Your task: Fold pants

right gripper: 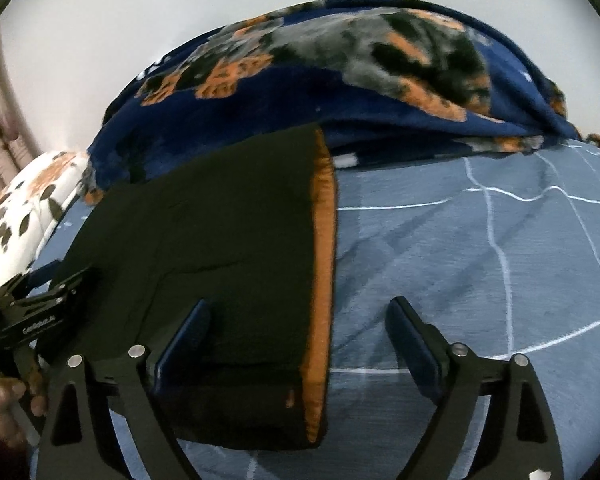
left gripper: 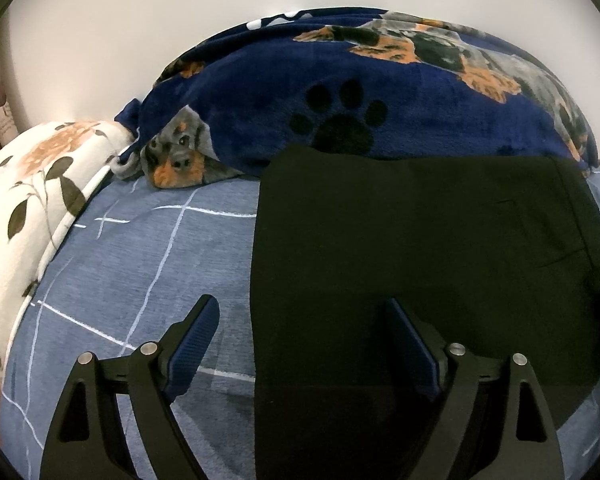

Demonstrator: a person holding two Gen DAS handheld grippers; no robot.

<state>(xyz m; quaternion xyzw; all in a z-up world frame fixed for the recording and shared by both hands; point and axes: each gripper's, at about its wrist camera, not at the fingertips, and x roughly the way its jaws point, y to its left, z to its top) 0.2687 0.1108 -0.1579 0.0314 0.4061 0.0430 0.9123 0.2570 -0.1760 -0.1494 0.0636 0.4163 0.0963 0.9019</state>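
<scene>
Black pants point(left gripper: 420, 260) lie folded flat on the blue checked bedsheet point(left gripper: 148, 264). My left gripper point(left gripper: 302, 308) stands open over the pants' left edge; one finger is above the sheet, the other above the black cloth. In the right wrist view the pants point(right gripper: 220, 240) show an orange inner edge point(right gripper: 324, 264) along their right side. My right gripper point(right gripper: 300, 306) is open astride that edge, with nothing pinched between its pads. The left gripper point(right gripper: 60, 280) shows at the far left, held by a person's hand point(right gripper: 8, 400).
A bunched navy blanket point(left gripper: 300, 92) with dog and paw prints lies along the wall behind the pants. A white floral quilt point(left gripper: 32, 200) sits at the left. Bare sheet point(right gripper: 480, 260) extends to the right of the pants.
</scene>
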